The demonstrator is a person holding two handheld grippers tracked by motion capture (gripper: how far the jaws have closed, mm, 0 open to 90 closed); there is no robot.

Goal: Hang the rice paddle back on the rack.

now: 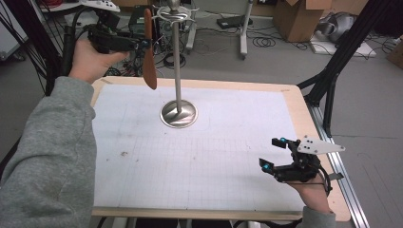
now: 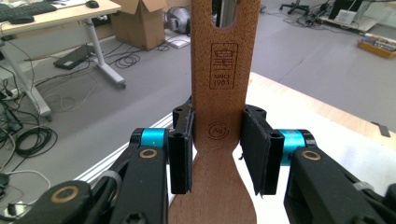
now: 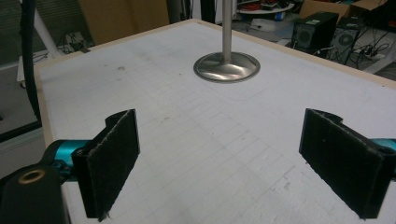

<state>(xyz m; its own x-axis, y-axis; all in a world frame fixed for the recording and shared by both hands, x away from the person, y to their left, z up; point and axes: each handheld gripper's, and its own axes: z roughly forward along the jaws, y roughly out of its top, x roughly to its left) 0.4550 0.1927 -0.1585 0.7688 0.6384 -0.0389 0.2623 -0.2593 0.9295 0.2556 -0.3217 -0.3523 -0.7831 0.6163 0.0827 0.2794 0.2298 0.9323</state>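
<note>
A wooden spatula (image 1: pixel 149 57) hangs upright in the air at the far left of the table, beside the metal stand's pole (image 1: pixel 177 61). My left gripper (image 1: pixel 138 43) is shut on its narrow neck; the left gripper view shows the spatula (image 2: pixel 219 93) pinched between both pads, slotted end up, with a "since 1983" stamp. The metal stand has a round base (image 1: pixel 178 114) and hooks at its top (image 1: pixel 173 14). My right gripper (image 1: pixel 274 154) hovers open low over the table's near right corner, nothing between its pads (image 3: pixel 112 158); the stand base (image 3: pixel 227 66) lies ahead of it.
A white gridded mat (image 1: pixel 199 152) covers the wooden table (image 1: pixel 304 114). A black tripod leg (image 1: pixel 340 52) stands off the right edge. Cardboard boxes (image 1: pixel 297 19), cables and desk legs crowd the floor beyond the far edge.
</note>
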